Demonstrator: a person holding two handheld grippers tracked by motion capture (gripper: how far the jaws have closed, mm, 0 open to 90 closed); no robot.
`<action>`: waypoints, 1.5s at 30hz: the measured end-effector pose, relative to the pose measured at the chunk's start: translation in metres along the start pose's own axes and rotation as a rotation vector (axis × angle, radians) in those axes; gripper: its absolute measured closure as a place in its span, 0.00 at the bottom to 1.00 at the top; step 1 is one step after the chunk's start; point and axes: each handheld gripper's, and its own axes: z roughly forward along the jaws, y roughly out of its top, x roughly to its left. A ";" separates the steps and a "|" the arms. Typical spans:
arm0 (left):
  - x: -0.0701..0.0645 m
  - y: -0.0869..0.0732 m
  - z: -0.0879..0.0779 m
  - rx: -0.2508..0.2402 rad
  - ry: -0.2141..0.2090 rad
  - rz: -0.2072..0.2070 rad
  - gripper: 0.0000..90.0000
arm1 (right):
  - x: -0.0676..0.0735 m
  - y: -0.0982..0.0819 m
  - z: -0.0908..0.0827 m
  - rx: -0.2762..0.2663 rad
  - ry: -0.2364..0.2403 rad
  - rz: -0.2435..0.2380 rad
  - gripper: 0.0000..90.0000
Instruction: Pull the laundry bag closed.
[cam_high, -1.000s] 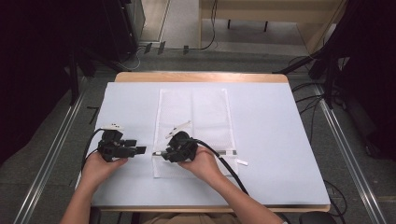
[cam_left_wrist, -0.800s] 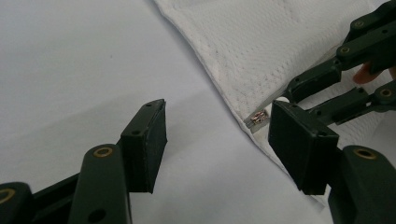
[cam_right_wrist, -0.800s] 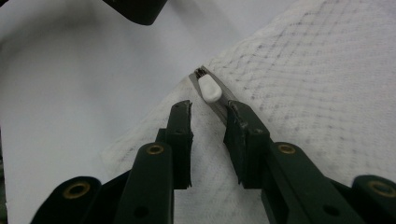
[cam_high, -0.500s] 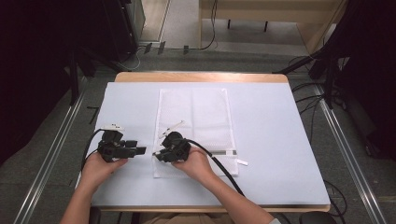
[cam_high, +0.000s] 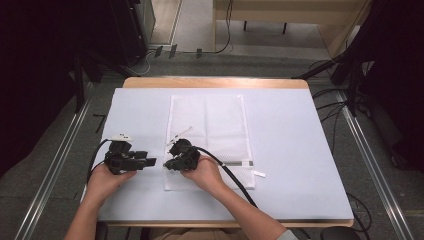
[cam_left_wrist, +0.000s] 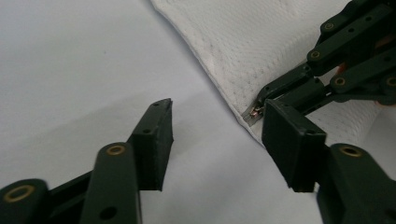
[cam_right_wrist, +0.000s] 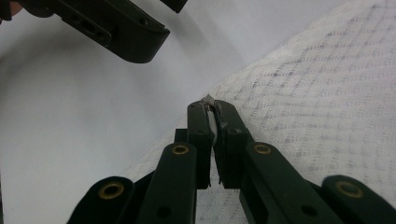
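- The right hand-held gripper (cam_right_wrist: 212, 106) is clamped on a small metal tab (cam_right_wrist: 208, 100) at the left edge of the white mesh bag (cam_high: 210, 125); its jaws have just been closing, and the tab now sits pinched between the tips. It looks like a zipper pull, though it is too small to be sure.
- The left hand-held gripper (cam_left_wrist: 215, 128) stands half wide with nothing between its jaws, which have just been narrowing. It hovers over the bare table (cam_high: 300, 150) just beside the bag's edge, its tips pointing at the pinched tab (cam_left_wrist: 252, 114).
- The mesh bag lies flat on the white table, lengthwise away from the person, with its near left edge under the right hand-held gripper (cam_high: 169, 163); the left hand-held gripper (cam_high: 150, 162) sits close by to its left.
- Risk, as I judge it: the tab is held only at the very tips, so a pull at an angle could let it slip out.
- If the left hand-held gripper does not pin the fabric first, the light bag may slide or bunch along with the tab instead of opening.
- The two sets of jaws are close together; closing the left one carelessly could knock the right one's grip.
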 end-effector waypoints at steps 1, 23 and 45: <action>0.000 0.000 0.000 0.004 -0.007 -0.001 0.53 | 0.000 0.000 -0.001 0.000 -0.007 -0.011 0.97; -0.016 0.004 0.012 0.051 -0.077 0.052 0.53 | 0.001 0.011 -0.024 -0.039 -0.012 -0.068 0.97; -0.026 0.010 0.029 0.097 -0.095 0.077 0.50 | 0.002 0.014 -0.033 -0.052 0.016 -0.069 0.97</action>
